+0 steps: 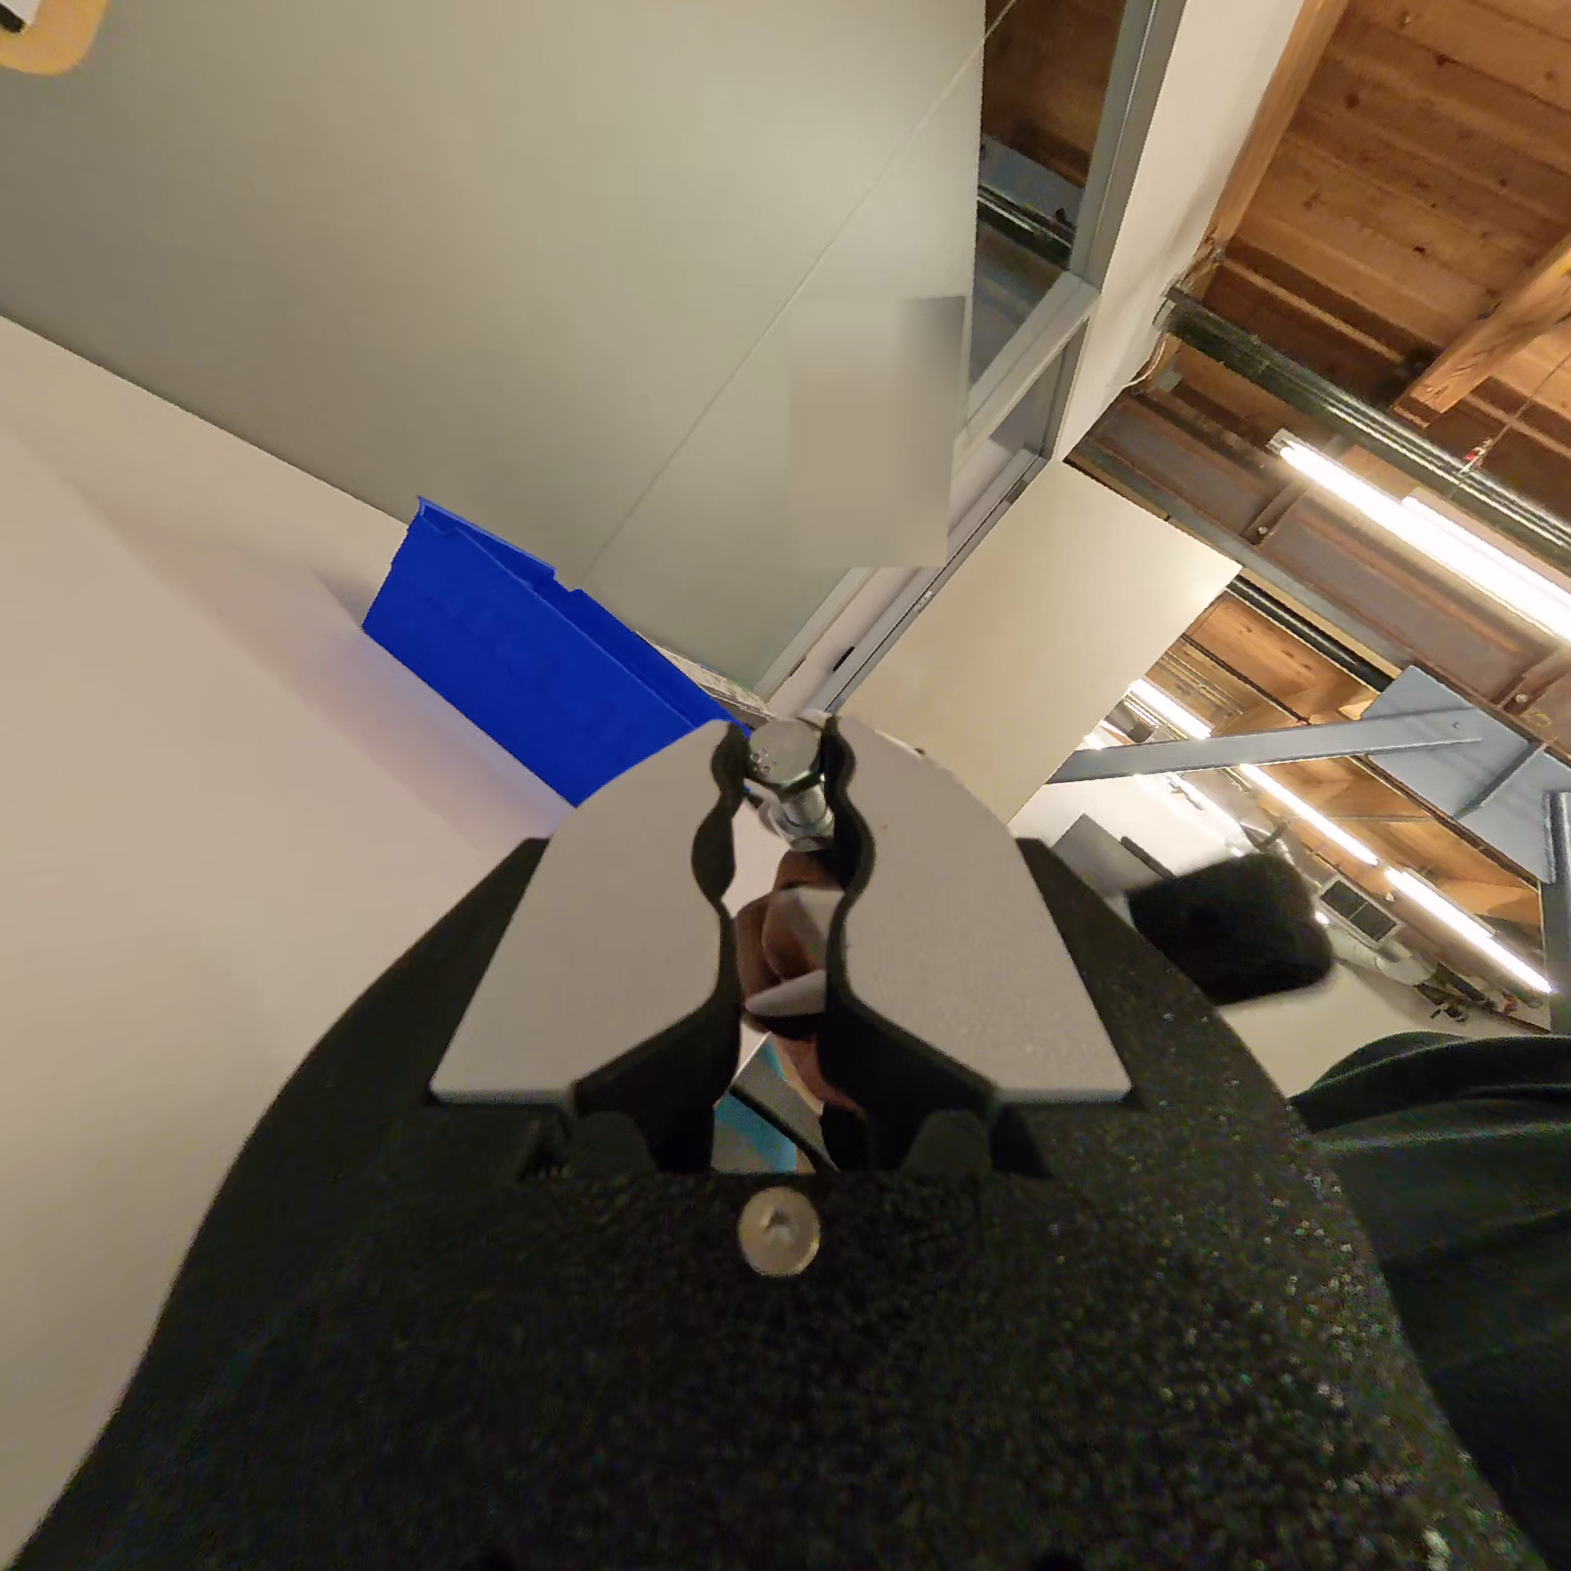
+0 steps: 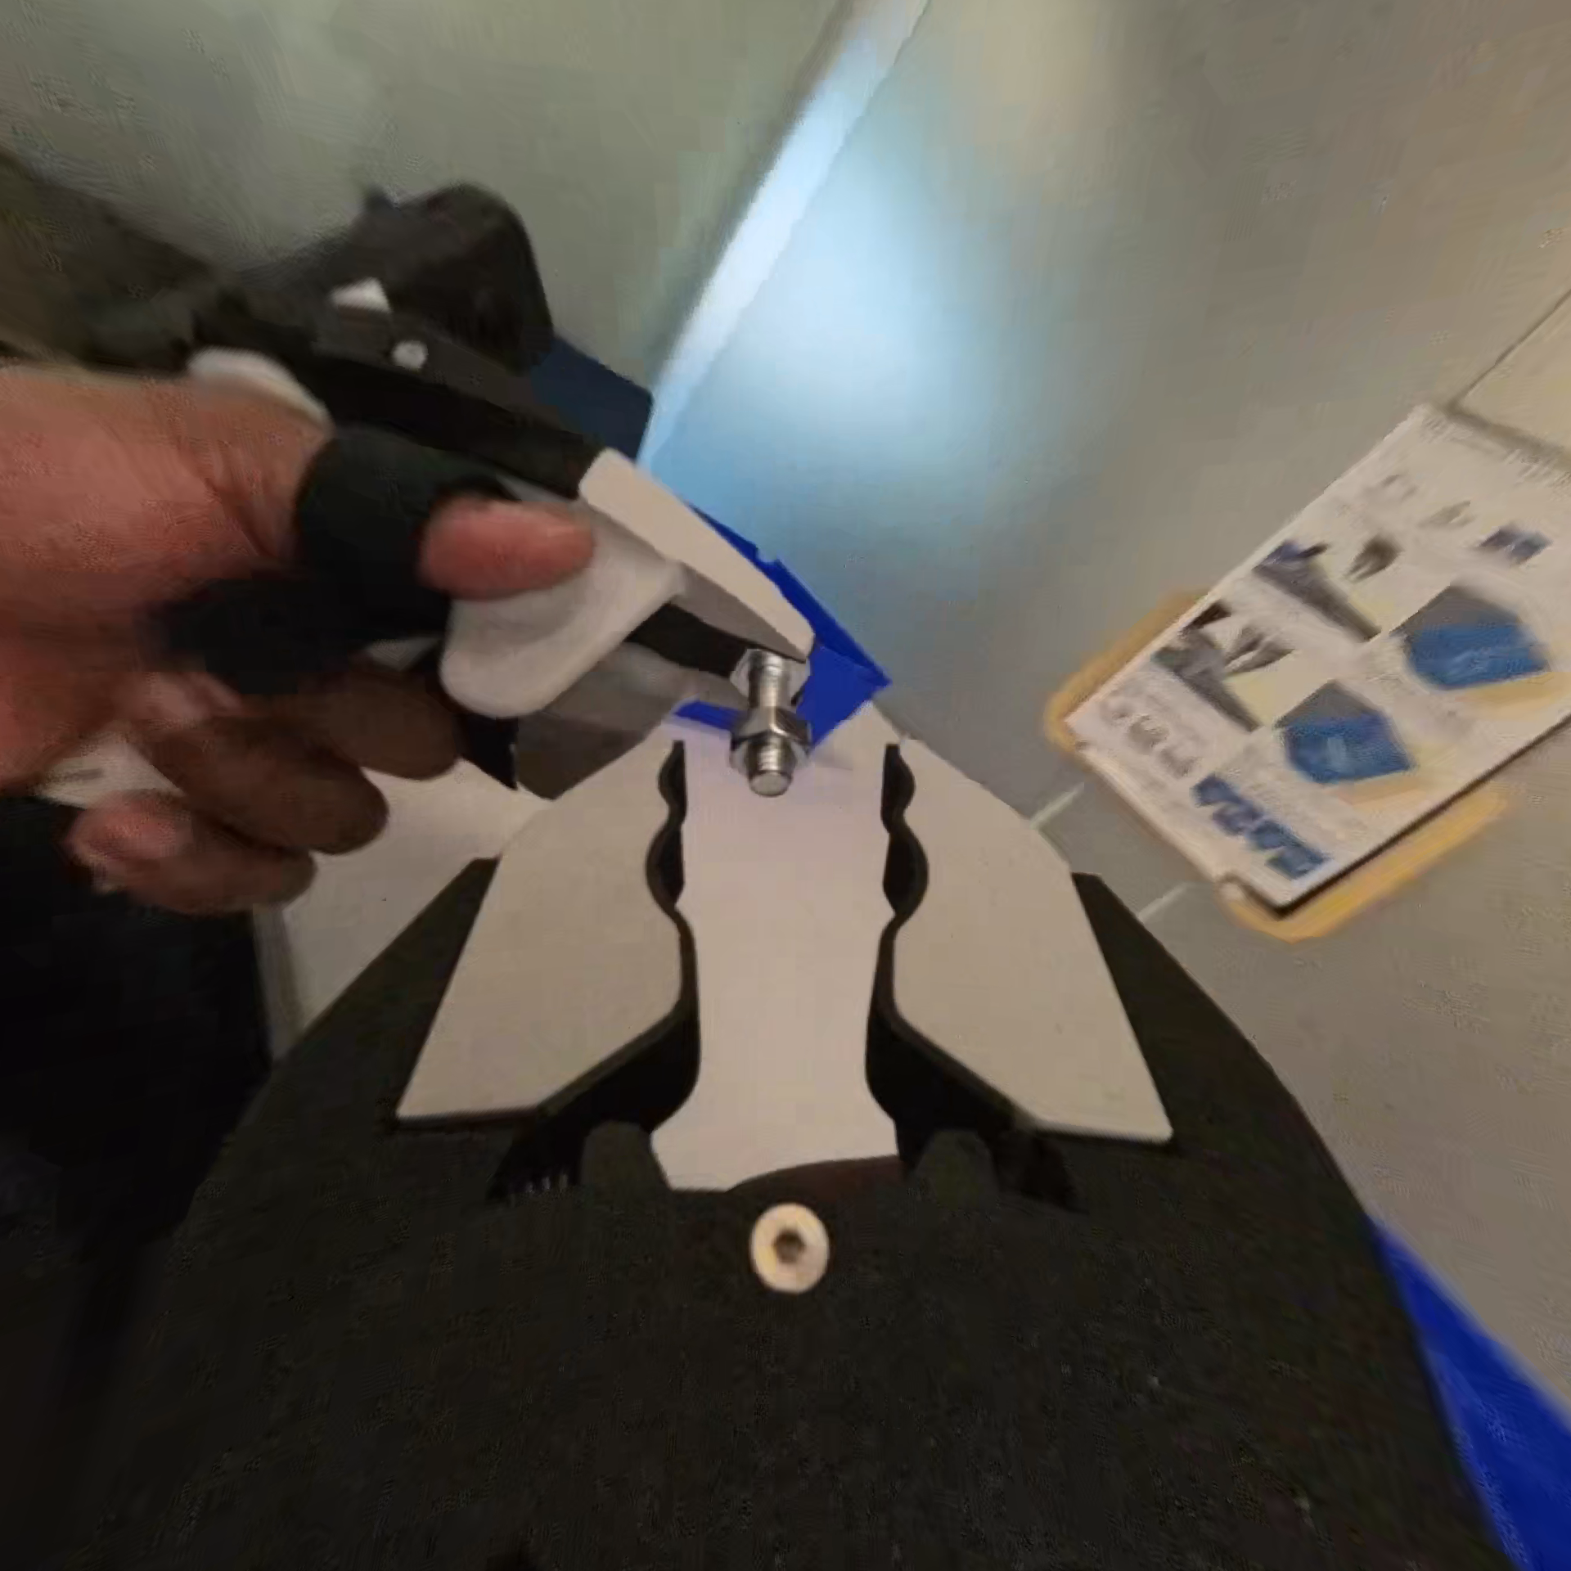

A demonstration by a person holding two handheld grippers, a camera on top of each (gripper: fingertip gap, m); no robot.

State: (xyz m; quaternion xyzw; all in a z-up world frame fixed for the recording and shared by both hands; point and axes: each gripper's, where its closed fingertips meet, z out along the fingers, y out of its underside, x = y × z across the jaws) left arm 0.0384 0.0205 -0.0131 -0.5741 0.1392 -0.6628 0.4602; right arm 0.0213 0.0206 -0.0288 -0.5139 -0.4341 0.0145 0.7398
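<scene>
Left jaws (image 1: 778, 748): clamped on my silver bolt (image 1: 786, 786), its nut (image 2: 765, 729) threaded on.
Right jaws (image 2: 782, 769): spread wide, gripping nothing, just beside the bolt's tip.
Behind: blue bin (image 1: 527, 646) on my white bench (image 1: 170, 765).

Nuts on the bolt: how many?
1. A single hex nut sits partway along the bolt clamped in the left gripper, just ahead of the open right gripper.
</scene>
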